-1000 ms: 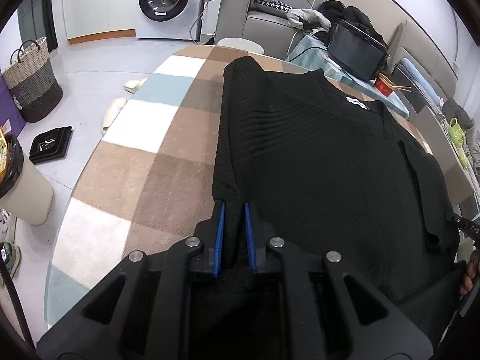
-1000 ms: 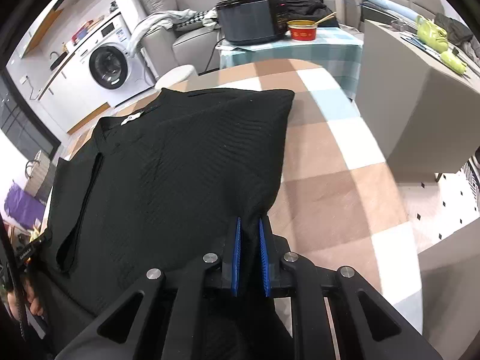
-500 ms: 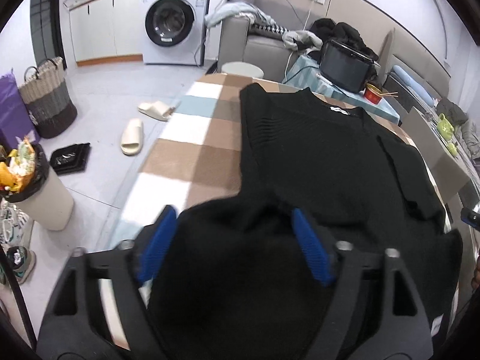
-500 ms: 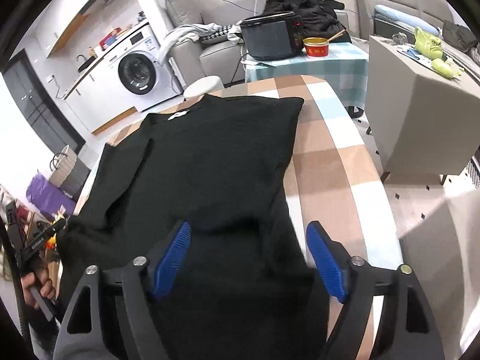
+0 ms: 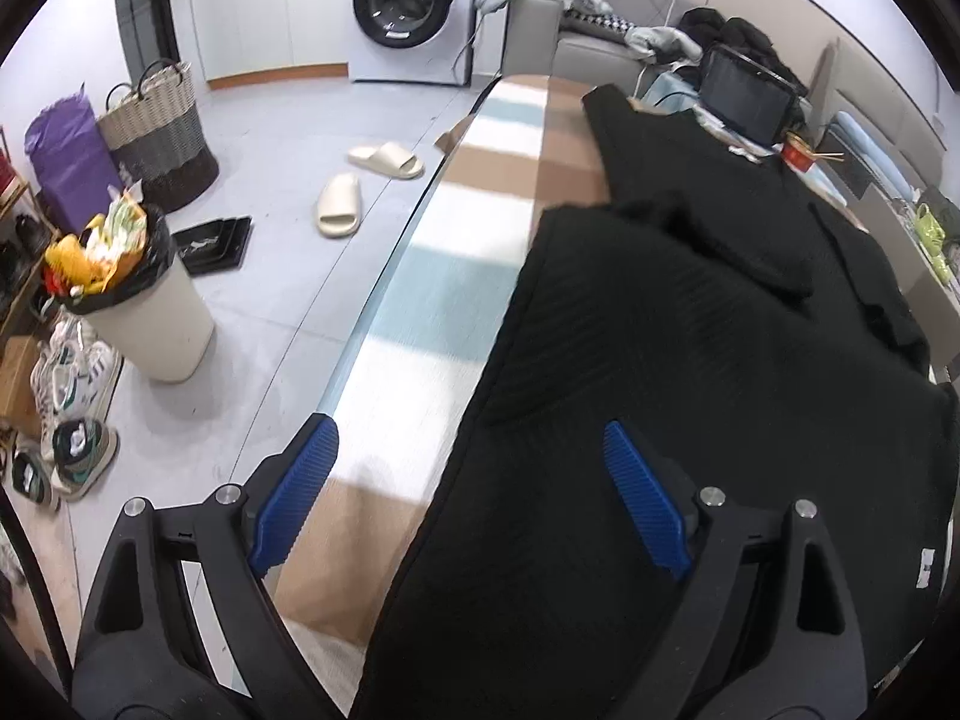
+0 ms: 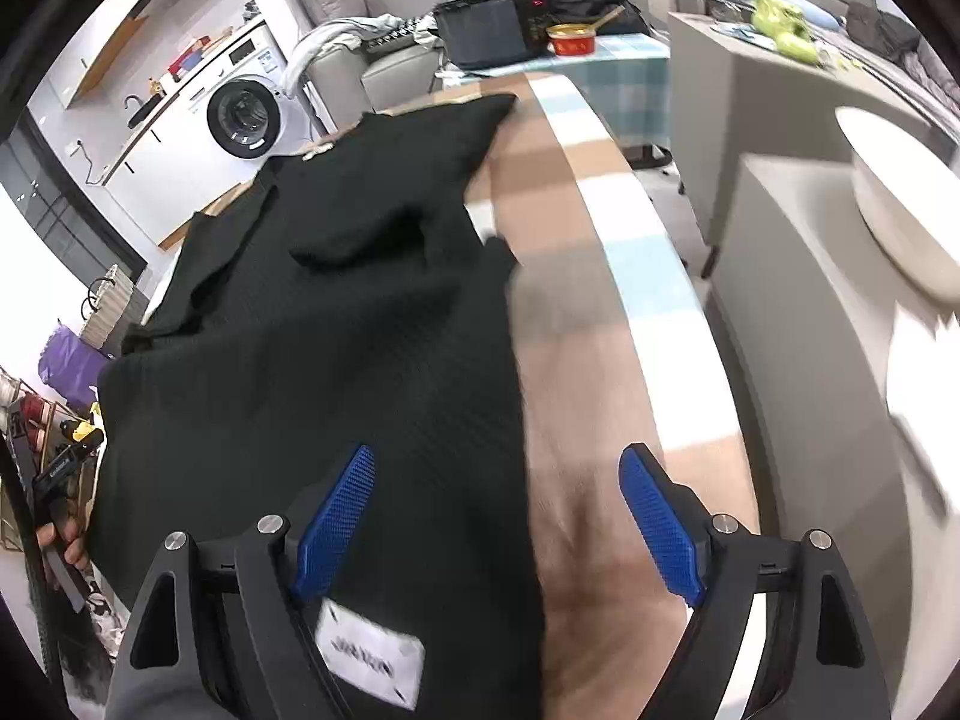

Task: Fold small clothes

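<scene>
A black ribbed sweater (image 5: pixel 690 360) covers a tablecloth (image 5: pixel 456 300) checked in brown, tan, white and pale blue. Blue pads (image 6: pixel 336 522) tip black grippers. Cream slippers (image 5: pixel 339 204) lie on grey floor beside a white washer (image 5: pixel 408 6), a purple bag (image 5: pixel 66 162) and a two-tone woven basket (image 5: pixel 159 132).
</scene>
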A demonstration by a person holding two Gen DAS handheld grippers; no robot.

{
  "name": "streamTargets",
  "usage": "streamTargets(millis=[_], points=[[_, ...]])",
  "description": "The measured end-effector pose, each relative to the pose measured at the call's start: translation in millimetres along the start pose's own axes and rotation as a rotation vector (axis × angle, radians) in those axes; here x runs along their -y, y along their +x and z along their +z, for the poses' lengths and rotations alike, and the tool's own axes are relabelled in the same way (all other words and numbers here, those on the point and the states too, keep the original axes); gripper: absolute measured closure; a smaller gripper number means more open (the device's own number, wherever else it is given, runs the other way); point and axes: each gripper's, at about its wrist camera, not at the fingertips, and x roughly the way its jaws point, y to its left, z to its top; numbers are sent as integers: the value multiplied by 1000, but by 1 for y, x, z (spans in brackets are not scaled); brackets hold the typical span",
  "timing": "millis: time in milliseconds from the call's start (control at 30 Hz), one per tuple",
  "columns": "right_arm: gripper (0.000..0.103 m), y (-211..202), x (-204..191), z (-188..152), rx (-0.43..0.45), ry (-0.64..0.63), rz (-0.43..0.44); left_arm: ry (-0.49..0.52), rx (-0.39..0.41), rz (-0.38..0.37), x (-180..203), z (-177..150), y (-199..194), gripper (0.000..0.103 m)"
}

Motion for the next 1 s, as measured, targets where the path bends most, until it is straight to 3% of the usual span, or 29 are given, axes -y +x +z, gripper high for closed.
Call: streamTargets(millis=[167, 333, 433, 533, 600, 667, 733, 800, 933, 1000], points=[[18, -1, 7, -22, -20, 7, 13, 8, -27, -50, 4, -13, 0, 14], [18, 0, 7, -36, -30, -21, -3, 96, -46, -68, 24, -22, 2, 16], [29, 7, 5, -38, -34, -39, 8, 116, -47, -58, 32, -25, 4, 21], [48, 12, -2, -37, -15, -78, 13, 129, -31, -51, 36, -25, 3, 39], [90, 16, -8, -33, -14, -102, 42, 116, -18, -52, 34, -24, 1, 57], [97, 17, -15, -27, 0, -136, 51, 113, -17, -77, 32, -24, -2, 88], [98, 12, -18, -19, 36, -144, 61, 109, -19, -84, 29, -25, -5, 96], [98, 6, -12, -7, 85, -119, 36, 99, -32, -116, 26, -30, -9, 96], [98, 9, -4, 13, 94, -87, 38, 92, -33, -133, 25, -40, -16, 95], [95, 11, -8, 14, 96, -106, 31, 82, -38, -119, 24, -41, -18, 88]])
